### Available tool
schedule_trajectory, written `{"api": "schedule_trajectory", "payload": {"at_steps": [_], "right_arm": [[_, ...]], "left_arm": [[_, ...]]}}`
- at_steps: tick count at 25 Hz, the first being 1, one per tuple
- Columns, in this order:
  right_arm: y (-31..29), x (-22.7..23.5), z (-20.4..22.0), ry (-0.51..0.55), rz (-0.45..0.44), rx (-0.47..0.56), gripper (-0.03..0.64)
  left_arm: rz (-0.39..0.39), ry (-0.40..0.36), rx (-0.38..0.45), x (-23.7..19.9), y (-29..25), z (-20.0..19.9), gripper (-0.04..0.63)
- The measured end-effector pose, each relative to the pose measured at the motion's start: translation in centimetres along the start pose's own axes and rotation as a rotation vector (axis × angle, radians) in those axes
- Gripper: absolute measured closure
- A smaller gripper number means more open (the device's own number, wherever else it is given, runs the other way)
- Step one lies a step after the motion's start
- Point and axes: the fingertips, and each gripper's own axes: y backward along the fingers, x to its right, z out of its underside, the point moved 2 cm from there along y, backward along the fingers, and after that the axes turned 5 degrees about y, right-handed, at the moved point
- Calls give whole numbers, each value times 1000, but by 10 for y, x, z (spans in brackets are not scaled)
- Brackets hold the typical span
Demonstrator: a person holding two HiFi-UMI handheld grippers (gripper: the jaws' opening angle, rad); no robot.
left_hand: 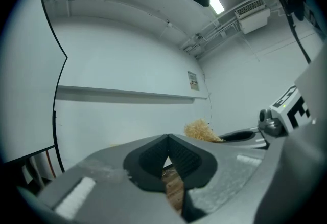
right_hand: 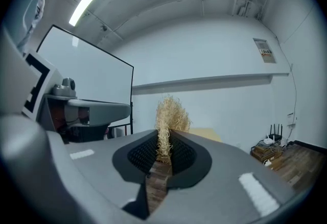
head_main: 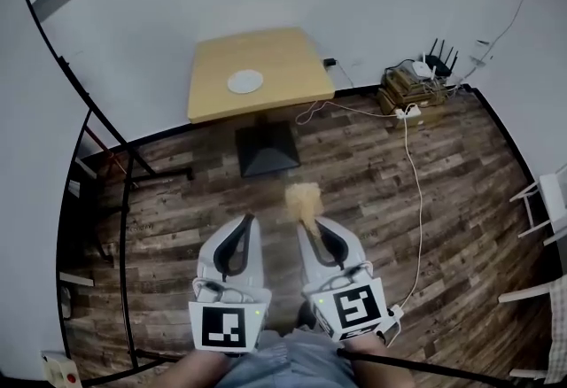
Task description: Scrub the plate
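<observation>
Two tools: the grippers were held level and side by side, low in front of the person and well apart from the table.
Scrubbing hand: the right gripper (right_hand: 164, 138) was seen clamped on a tuft of straw-coloured scrubber (right_hand: 170, 113). The tuft was pinched at its lower part, so that the bushy end stood clear beyond the jaw tips, presumably to leave it free for rubbing.
Spare hand: the left gripper (left_hand: 167, 140) was seen closed, with its pads met at the tips and nothing caught between them. It was judged to be reserved for steadying the dish.
Plate: the white plate (head_main: 245, 81) was pictured lying flat near the middle of the table top, bare and untouched, far ahead of both tools.
Table: the pale wooden table (head_main: 283, 58) was set on a single dark pedestal base (head_main: 266, 149) against the white wall.
Surroundings: a white cable (head_main: 416, 191) was trailed over the plank floor (head_main: 354, 174) towards a router (head_main: 438, 58) stacked on boxes by the wall.
Stage: scrubbing was judged not yet begun. The gap to the table would have to be closed first.
</observation>
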Motion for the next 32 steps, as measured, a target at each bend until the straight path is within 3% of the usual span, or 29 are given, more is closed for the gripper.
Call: {"api": "schedule_trajectory", "payload": {"at_steps": [7, 11, 22, 32], "right_arm": [[19, 37, 16, -51, -23, 11, 569], [16, 53, 30, -83, -10, -11, 569], [-56, 70, 49, -114, -13, -76, 569], [-184, 63, 6, -53, -37, -37, 569]], "left_arm": [[-18, -6, -41, 39, -13, 10, 575], [-39, -2, -69, 36, -18, 17, 575], [-68, 60, -102, -26, -73, 40, 575], [-79, 87, 13, -137, -146, 3, 575]]}}
